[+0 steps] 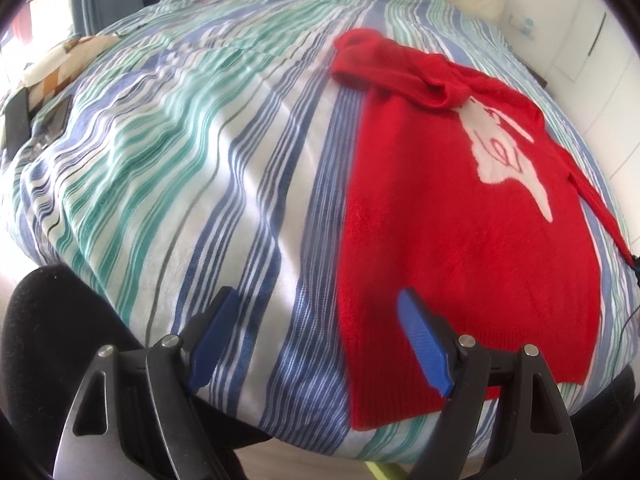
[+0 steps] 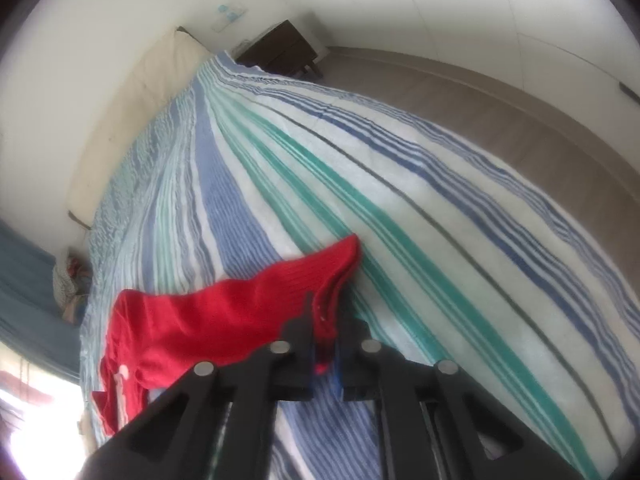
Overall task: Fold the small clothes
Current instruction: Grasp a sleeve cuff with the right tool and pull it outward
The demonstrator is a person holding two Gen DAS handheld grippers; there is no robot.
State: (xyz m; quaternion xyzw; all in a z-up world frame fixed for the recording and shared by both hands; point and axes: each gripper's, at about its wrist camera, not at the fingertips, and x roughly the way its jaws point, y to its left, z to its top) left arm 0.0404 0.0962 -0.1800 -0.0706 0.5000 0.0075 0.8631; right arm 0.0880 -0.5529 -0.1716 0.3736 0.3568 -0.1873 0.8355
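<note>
Red sweater (image 1: 460, 240) lies flat on the striped bedspread (image 1: 180, 160), over toward the right side of the bed in the left wrist view, hem nearest the camera at the bed's near edge. White figure (image 1: 508, 152) knitted into the front, face up. One sleeve (image 1: 400, 68) is folded across the top of the sweater near the collar end, bunched and creased. The other sleeve (image 1: 600, 204) trails off along the sweater's right edge as a thin red strip toward the bed's right side.

Left gripper (image 1: 320, 340) hangs over the near edge of the bed, jaws spread wide, nothing between them. Its blue pads (image 1: 424, 344) are apart: one over the bare bedspread, the other over the sweater's lower left hem area (touching or just above the fabric, cannot tell).

Right gripper (image 2: 324, 344) is closed tight on red knit, a ribbed cuff-like end (image 2: 336, 272) sticking out past the fingers, lifted off the bedspread. Rest of the red cloth sags away to the left in that view, down onto the bed.

Background: cream pillow (image 2: 132, 112) along the wall at the head of the bed, dark nightstand (image 2: 280, 52) beyond the bed's corner, wood-look floor (image 2: 460, 104) on the far side. Dark flat objects (image 1: 24, 124) and a patterned cloth (image 1: 60, 64) sit at the bed's left edge in the left wrist view (too blurred to identify).
</note>
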